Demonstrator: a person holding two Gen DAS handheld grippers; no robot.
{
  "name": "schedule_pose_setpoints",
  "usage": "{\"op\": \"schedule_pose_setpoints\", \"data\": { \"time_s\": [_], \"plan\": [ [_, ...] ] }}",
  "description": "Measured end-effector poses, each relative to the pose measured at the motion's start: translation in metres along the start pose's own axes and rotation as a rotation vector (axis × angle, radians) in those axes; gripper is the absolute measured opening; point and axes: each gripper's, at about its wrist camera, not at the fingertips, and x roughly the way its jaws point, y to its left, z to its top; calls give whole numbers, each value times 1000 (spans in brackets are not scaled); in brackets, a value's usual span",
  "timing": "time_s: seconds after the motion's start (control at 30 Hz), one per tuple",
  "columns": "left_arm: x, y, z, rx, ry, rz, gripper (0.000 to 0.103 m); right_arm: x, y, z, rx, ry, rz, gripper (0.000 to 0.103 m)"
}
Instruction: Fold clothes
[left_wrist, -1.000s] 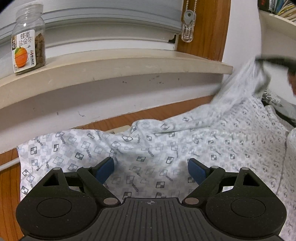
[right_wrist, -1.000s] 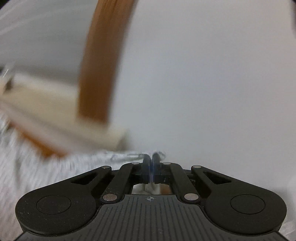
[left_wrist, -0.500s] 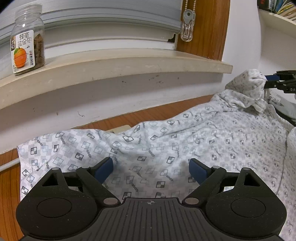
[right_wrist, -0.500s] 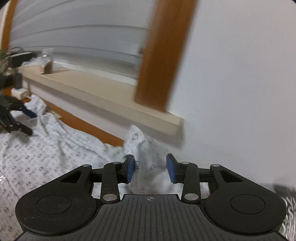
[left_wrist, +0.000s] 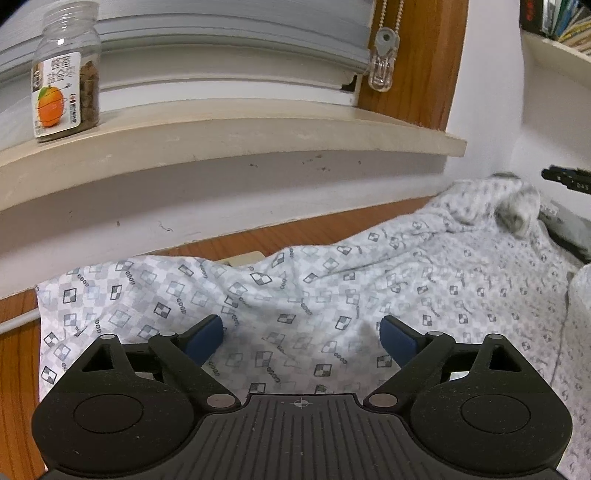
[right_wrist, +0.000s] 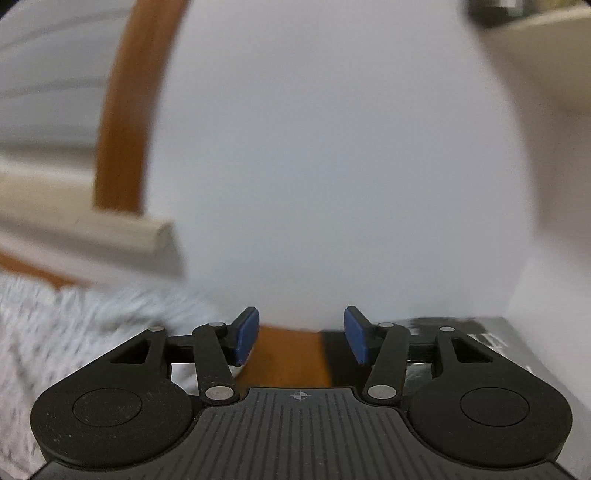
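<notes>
A white garment (left_wrist: 332, 280) with a grey and black square print lies spread over the wooden table (left_wrist: 14, 354). My left gripper (left_wrist: 301, 338) is open and empty, hovering just above the cloth near its left part. The garment's far right end (left_wrist: 513, 206) lies bunched and blurred. My right gripper (right_wrist: 301, 338) is open and empty, facing the white wall; the cloth (right_wrist: 55, 332) lies to its lower left. Its tip also shows at the right edge of the left wrist view (left_wrist: 565, 177).
A windowsill (left_wrist: 221, 129) runs behind the table with a jar (left_wrist: 66, 70) on it. A blind-cord clip (left_wrist: 384, 66) hangs by the wooden frame (left_wrist: 417, 62). A shelf with books (left_wrist: 554, 33) is upper right. A dark box (right_wrist: 480, 343) sits at the right.
My right gripper opened and let go of the garment's right end, which dropped into a bunch. It has swung right, away from the cloth. My left gripper has stayed put and open.
</notes>
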Motion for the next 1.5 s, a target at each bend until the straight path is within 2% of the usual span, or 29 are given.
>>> {"op": "schedule_pose_setpoints", "data": {
  "time_s": [0.03,0.1,0.2,0.27,0.37,0.4,0.47,0.5,0.57,0.6,0.63,0.7,0.83,0.93,0.97,1.1,1.17,1.23,1.3,1.37,1.5],
  "plan": [
    [-1,1,0,-8,-4,-7,93,1,-3,-2,11,22,11,52],
    [-2,4,0,-21,-10,-17,94,9,-5,-11,-5,126,104,52],
    [-2,4,0,-22,-11,-22,95,19,10,-28,-125,239,197,52],
    [-1,4,0,-18,-11,-23,97,21,20,-32,-125,260,286,53],
    [-1,4,0,-18,-13,-24,97,19,47,-31,-171,237,419,72],
    [-1,4,0,-19,-13,-25,97,21,58,-30,-204,237,431,76],
    [0,4,0,-20,-14,-27,98,27,80,-27,-267,241,445,75],
    [0,4,0,-21,-14,-27,98,32,88,-24,-293,250,424,72],
    [0,4,0,-22,-15,-28,98,45,91,-19,-296,295,381,56],
    [0,5,0,-23,-15,-29,98,52,87,-13,-279,312,365,40],
    [0,5,0,-24,-15,-30,98,55,81,-6,-265,317,352,30],
    [0,5,-1,-23,-12,-33,98,54,70,8,-278,309,306,18],
    [0,3,-1,-15,-8,-40,99,38,52,50,-337,207,130,10],
    [0,4,-1,-25,-12,-45,99,21,44,97,-298,89,75,7],
    [0,5,-1,-30,-12,-48,99,17,47,109,-293,64,82,7],
    [0,7,-1,-42,-10,-53,100,-10,79,147,-258,-42,207,7],
    [0,6,-1,-40,-10,-51,100,-24,96,158,-222,-114,274,7],
    [0,5,-1,-36,-11,-49,100,-39,108,165,-178,-223,312,8],
    [0,4,-1,-33,-12,-47,100,-39,115,171,-152,-195,419,12],
    [0,3,-1,-30,-13,-45,100,-37,123,166,-205,-160,424,15],
    [0,1,-1,-23,-15,-41,101,-23,114,140,-234,-75,399,30]
  ]
}}
